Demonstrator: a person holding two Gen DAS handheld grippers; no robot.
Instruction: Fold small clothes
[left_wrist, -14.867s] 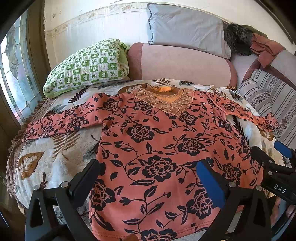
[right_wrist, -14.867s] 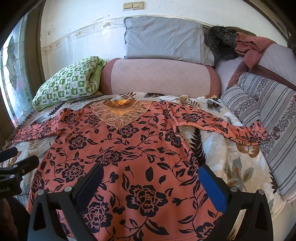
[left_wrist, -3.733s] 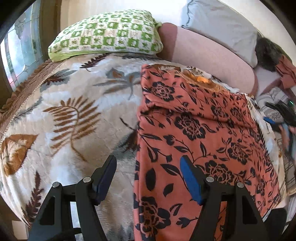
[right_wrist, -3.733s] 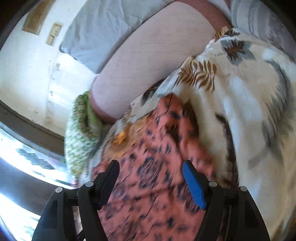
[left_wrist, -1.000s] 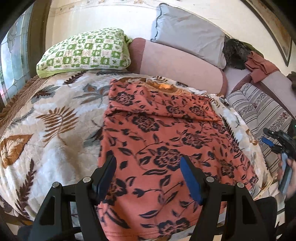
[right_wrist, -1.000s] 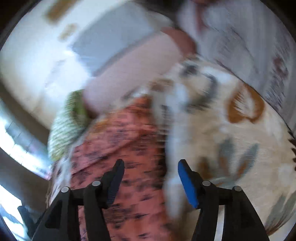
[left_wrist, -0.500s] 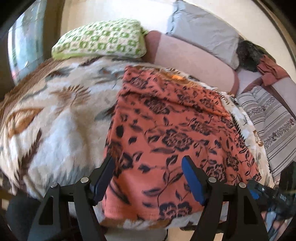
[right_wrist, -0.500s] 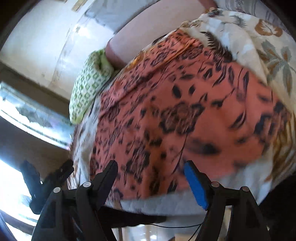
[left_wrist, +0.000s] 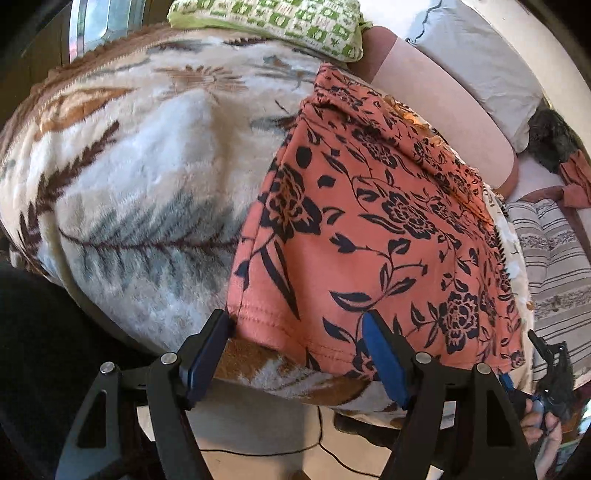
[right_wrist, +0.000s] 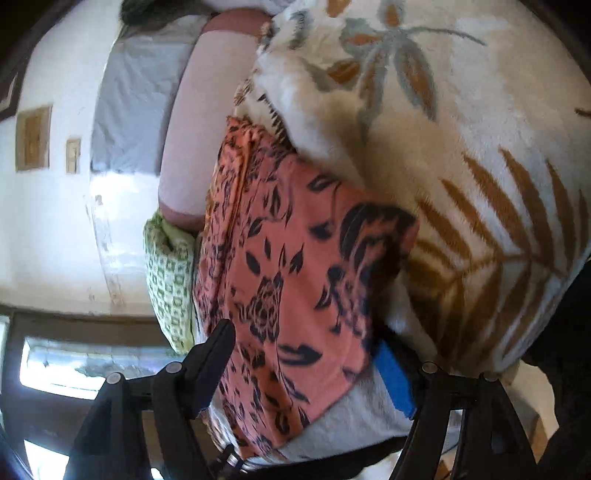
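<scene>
The orange top with black flowers (left_wrist: 369, 229) lies on the leaf-print blanket (left_wrist: 129, 166), both sleeves folded in across the body. My left gripper (left_wrist: 295, 328) is open, its jaws straddling the near left corner of the hem at the bed's edge. My right gripper (right_wrist: 303, 347) is open around the hem's other corner; the top (right_wrist: 280, 273) fills the gap between its jaws. The right gripper also shows at the far right of the left wrist view (left_wrist: 546, 376).
A green checked pillow (left_wrist: 266, 22), a pink bolster (left_wrist: 436, 92) and a grey pillow (left_wrist: 476, 59) line the back of the bed. Striped cushions (left_wrist: 554, 251) lie at the right. The floor with a cable (left_wrist: 258, 435) is below the bed edge.
Both grippers have dropped to the bed's near edge and closed in on the two corners of the hem. The right wrist view has rolled sideways.
</scene>
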